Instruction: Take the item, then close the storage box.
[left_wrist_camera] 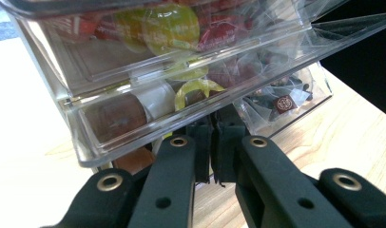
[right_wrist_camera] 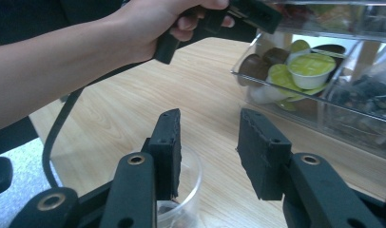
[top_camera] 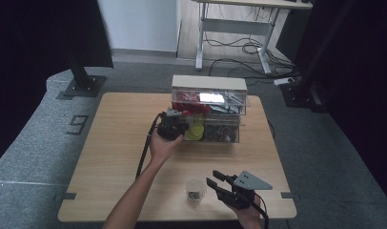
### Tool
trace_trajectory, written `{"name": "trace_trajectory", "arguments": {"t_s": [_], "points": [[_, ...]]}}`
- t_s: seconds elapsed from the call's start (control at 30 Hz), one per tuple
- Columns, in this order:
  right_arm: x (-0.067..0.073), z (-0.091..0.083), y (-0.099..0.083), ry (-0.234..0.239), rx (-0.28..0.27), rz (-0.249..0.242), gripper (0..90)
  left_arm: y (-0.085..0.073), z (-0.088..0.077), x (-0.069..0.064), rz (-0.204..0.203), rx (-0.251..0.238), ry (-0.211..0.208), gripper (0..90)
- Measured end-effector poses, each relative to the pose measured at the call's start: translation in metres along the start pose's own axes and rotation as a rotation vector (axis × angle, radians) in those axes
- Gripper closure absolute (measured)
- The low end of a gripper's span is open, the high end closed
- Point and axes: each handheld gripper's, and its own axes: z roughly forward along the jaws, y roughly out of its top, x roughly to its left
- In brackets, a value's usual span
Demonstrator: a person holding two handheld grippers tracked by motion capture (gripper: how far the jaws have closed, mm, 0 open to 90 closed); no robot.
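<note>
1. Nearest to me, close to the near edge of the light wooden table [top_camera: 115, 143], I am holding my right gripper [top_camera: 214, 180] with its jaws standing apart and nothing between the pads.

2. Just beside it, toward the table's middle, the small clear plastic cup [top_camera: 195, 189] is standing upright with something dark lying in its bottom; in the right gripper view the cup [right_wrist_camera: 188, 175] is sitting below and behind the left pad, not gripped.

3. Farther out, my left hand [top_camera: 161, 145] is keeping my left gripper [top_camera: 175, 125] at the front of the clear acrylic drawer organiser [top_camera: 208, 83] near the far edge.

4. In the left gripper view my left jaws are pressed together under the lip of the pulled-out clear drawer [left_wrist_camera: 134, 128]; whether they are pinching its handle I cannot tell.

5. The drawer is holding brown, white and yellow-green coffee capsules [right_wrist_camera: 305, 69]; its neighbour is holding dark wrapped sachets [left_wrist_camera: 282, 102].

6. I judge that I am holding the drawer open while filling the cup. Next, my right gripper needs to travel to the open drawer, straddle one capsule, and close gently.
</note>
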Motion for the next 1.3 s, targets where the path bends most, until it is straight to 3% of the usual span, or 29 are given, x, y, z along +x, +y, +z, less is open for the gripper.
{"name": "trace_trajectory", "arguments": {"t_s": [0.53,1.3], "points": [[-0.013,-0.006,0.000,-0.045,-0.003,0.015,59.4,-0.010,-0.001,-0.001,-0.008,0.005,-0.016,86.8],[-0.024,-0.002,-0.007,-0.063,0.031,0.037,59.0,-0.025,0.000,0.005,-0.031,0.022,-0.035,86.4]]}}
